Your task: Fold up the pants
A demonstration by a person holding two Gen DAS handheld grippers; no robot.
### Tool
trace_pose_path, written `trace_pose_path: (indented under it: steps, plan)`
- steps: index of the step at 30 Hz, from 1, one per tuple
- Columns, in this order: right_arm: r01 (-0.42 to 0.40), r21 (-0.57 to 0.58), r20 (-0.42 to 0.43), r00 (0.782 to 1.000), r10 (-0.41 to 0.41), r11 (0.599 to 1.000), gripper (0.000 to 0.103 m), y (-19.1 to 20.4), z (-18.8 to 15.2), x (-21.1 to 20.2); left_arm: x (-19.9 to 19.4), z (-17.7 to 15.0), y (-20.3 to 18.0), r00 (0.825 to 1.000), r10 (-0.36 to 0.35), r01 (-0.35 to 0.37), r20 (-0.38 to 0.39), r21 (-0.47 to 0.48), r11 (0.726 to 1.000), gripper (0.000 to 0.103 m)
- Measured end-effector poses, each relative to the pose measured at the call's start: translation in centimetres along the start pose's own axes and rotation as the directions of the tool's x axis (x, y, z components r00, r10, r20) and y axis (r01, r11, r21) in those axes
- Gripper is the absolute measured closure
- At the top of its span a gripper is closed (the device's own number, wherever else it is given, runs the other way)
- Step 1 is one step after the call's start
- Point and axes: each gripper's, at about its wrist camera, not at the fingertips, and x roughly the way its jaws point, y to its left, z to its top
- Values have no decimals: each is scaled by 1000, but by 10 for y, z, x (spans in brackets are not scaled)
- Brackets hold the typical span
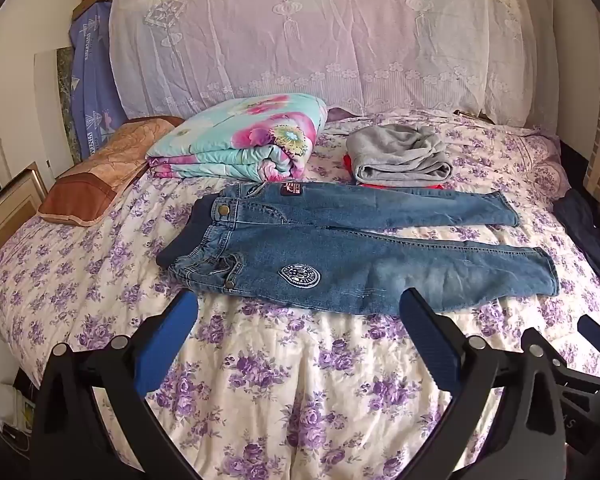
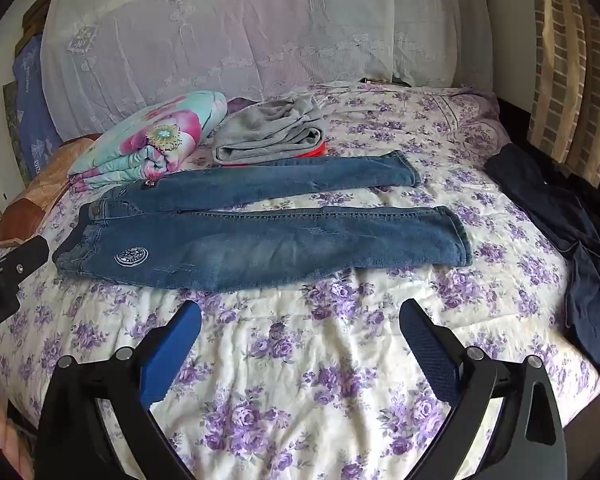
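Observation:
Blue jeans point(image 1: 340, 248) lie flat and unfolded on the floral bedspread point(image 1: 280, 380), waistband to the left, both legs stretched to the right; they show in the right wrist view too point(image 2: 260, 248). A round white patch sits on the near thigh. My left gripper point(image 1: 300, 308) is open and empty, hovering just in front of the jeans' near edge. My right gripper point(image 2: 300, 320) is open and empty, in front of the near leg. The left gripper's body shows at the left edge of the right wrist view point(image 2: 12, 268).
A folded flowered quilt point(image 1: 240, 140) and folded grey garment point(image 1: 396, 156) over something red lie behind the jeans. A brown pillow point(image 1: 100, 176) is at the left. Dark navy clothing point(image 2: 572, 232) lies at the bed's right edge. A lace curtain point(image 1: 320, 32) hangs behind.

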Motion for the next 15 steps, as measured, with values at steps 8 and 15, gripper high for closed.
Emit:
trace_pose_path:
  steps: [8,15]
  plan:
    - [0,-3,0,1000,0,1000,3,1,0,-1,-2,0,-1,1000,-4,4,-7,1,1000,5]
    - [-2,-1,-3,1000,2,1000,3,5,-2,1,2,0,-1,1000,-5,5,-8,-4,1000,5]
